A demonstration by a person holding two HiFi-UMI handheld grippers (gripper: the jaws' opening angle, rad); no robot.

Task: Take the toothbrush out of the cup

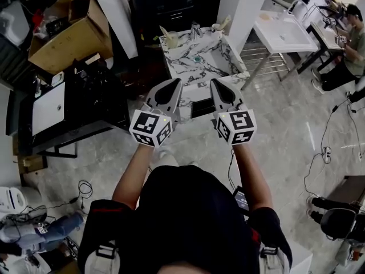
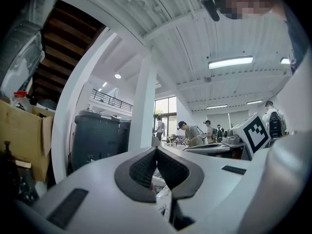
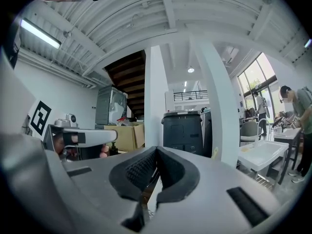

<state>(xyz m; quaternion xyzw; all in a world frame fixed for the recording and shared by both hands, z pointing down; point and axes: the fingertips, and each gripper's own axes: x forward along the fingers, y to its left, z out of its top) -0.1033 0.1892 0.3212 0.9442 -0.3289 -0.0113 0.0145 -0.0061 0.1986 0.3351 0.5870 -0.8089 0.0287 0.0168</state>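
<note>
Nearest the head camera, the person's dark-clad shoulders [image 1: 197, 221] are seen, with both forearms extended forward. The left gripper [image 1: 177, 81] and the right gripper [image 1: 214, 81] are held side by side, level, just short of a marble-patterned counter [image 1: 185, 67].

In the left gripper view, the left gripper [image 2: 156, 148] is shown clenched, pad against pad, with nothing between the jaws. In the right gripper view, the right gripper [image 3: 156, 148] is likewise clenched and empty.

Only the head view shows the task's thing. A pale cup [image 1: 172, 40] stands at the counter's far left corner, and the toothbrush [image 1: 163, 31] leans out of it to the left, well apart from both grippers. A second cup [image 1: 216, 27] stands at the far right corner.

The gripper views look over the counter, so neither cup is shown there. Instead, a white pillar [image 2: 142, 106], a dark bin [image 2: 95, 139] and people at distant tables [image 2: 187, 133] are shown, and each gripper's marker cube [image 2: 255, 133] appears in the other's view.
</note>
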